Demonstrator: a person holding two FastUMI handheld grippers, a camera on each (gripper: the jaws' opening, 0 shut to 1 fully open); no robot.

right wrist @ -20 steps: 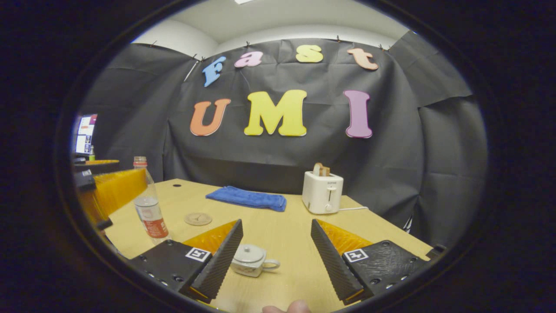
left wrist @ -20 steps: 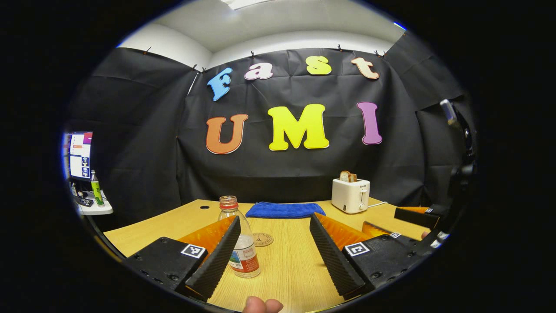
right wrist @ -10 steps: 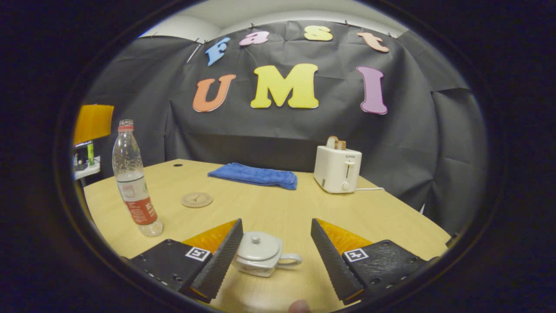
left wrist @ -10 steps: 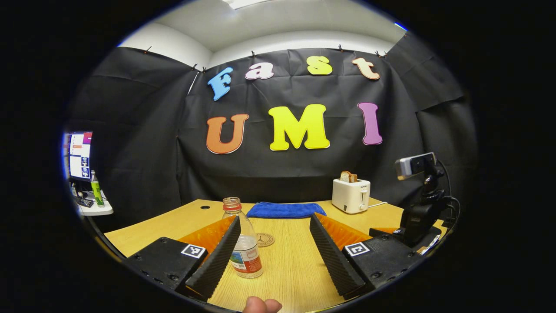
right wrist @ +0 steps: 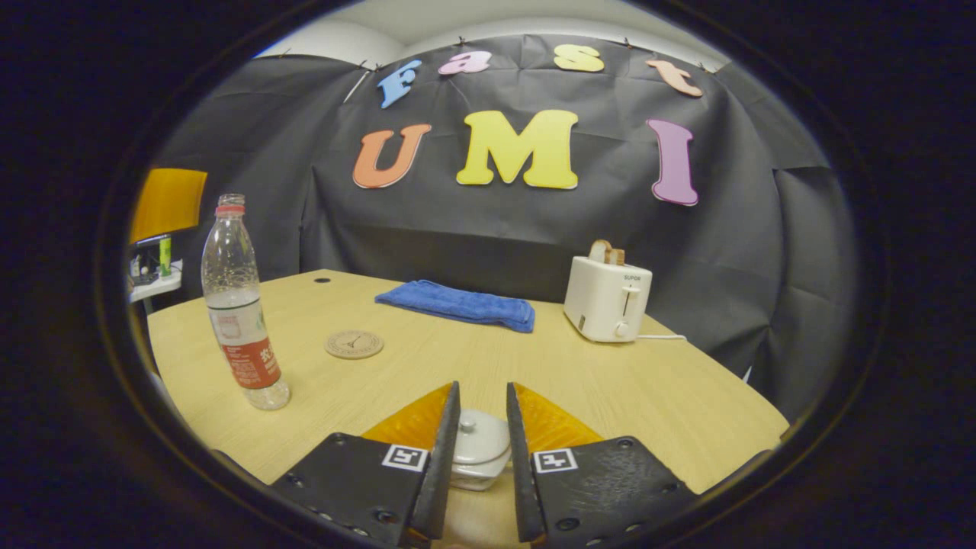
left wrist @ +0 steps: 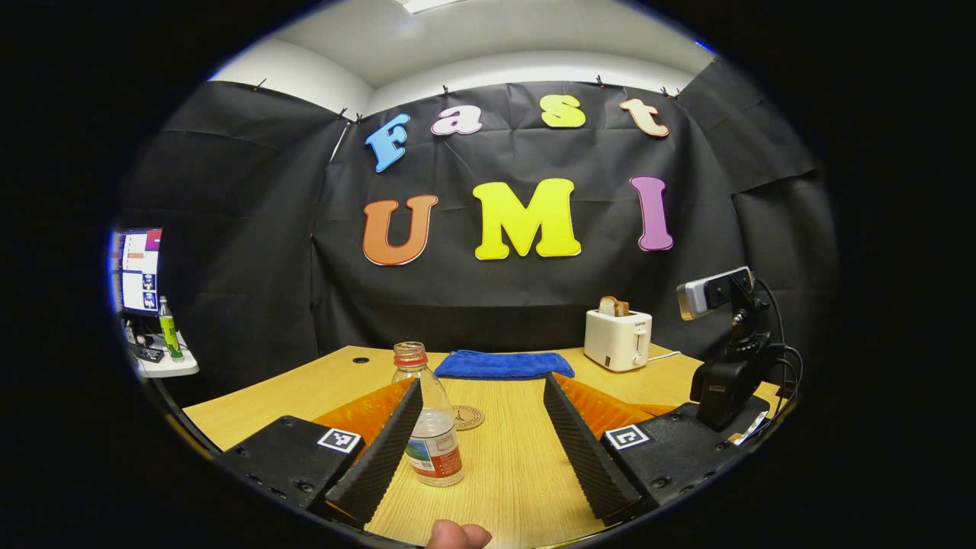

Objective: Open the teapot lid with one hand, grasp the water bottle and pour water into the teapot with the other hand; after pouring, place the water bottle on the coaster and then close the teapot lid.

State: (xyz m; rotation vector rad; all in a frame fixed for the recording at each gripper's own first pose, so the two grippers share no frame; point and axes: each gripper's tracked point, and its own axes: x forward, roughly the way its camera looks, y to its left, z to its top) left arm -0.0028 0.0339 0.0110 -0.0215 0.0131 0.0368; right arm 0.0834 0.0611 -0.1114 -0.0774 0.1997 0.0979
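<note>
A clear water bottle (left wrist: 431, 427) with a red label and no cap stands on the wooden table, just inside my left gripper's (left wrist: 482, 380) left finger. That gripper is open and holds nothing. The round coaster (left wrist: 467, 417) lies a little beyond the bottle. In the right gripper view, the white teapot (right wrist: 479, 465) sits low between the fingers of my right gripper (right wrist: 482, 385). Its jaws have narrowed around the lid knob (right wrist: 467, 422), with a gap still visible on the knob's right. The bottle (right wrist: 238, 305) and coaster (right wrist: 354, 344) stand to the left.
A blue towel (right wrist: 457, 303) lies at the back of the table (right wrist: 625, 389), with a white toaster (right wrist: 608, 299) holding bread to its right. The right gripper's body and camera mount (left wrist: 724, 358) stand at the table's right. A monitor (left wrist: 141, 271) and a green bottle (left wrist: 168, 332) are off to the left.
My right gripper has come closer over the teapot and its jaws have narrowed from wide open to a slim gap around the lid knob. The left gripper has barely moved.
</note>
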